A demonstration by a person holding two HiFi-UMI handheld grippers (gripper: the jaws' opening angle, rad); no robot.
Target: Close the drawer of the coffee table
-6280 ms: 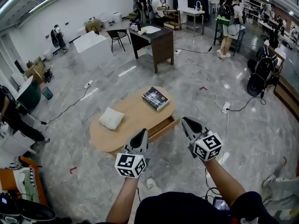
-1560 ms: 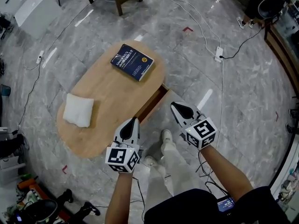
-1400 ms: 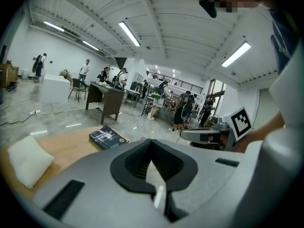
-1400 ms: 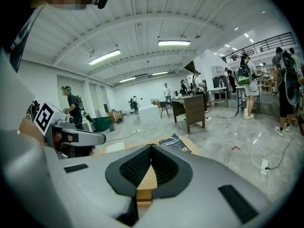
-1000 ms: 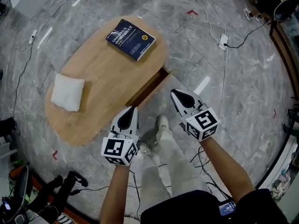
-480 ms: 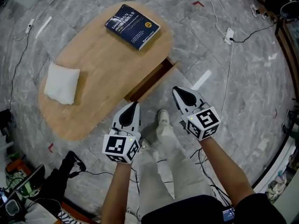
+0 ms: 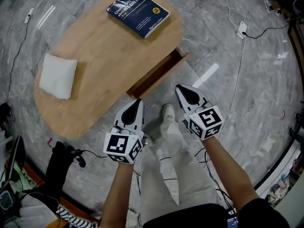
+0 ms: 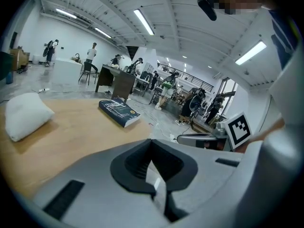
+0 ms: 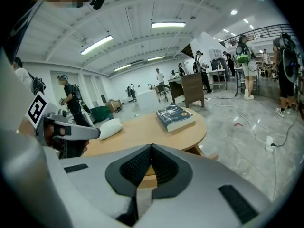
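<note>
We've shuffled closer so the open drawer (image 7: 157, 74) sits mid-frame just above our left gripper (image 7: 137, 102) and right gripper (image 7: 183, 90), both closed empty; shoving one corner could jam it

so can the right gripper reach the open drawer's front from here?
Probably yes: the right gripper, jaws shut, hangs just short of the drawer front, with only bare floor between them.

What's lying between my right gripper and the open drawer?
Nothing: in the head view, only bare marble floor separates the right gripper from the drawer.
</note>
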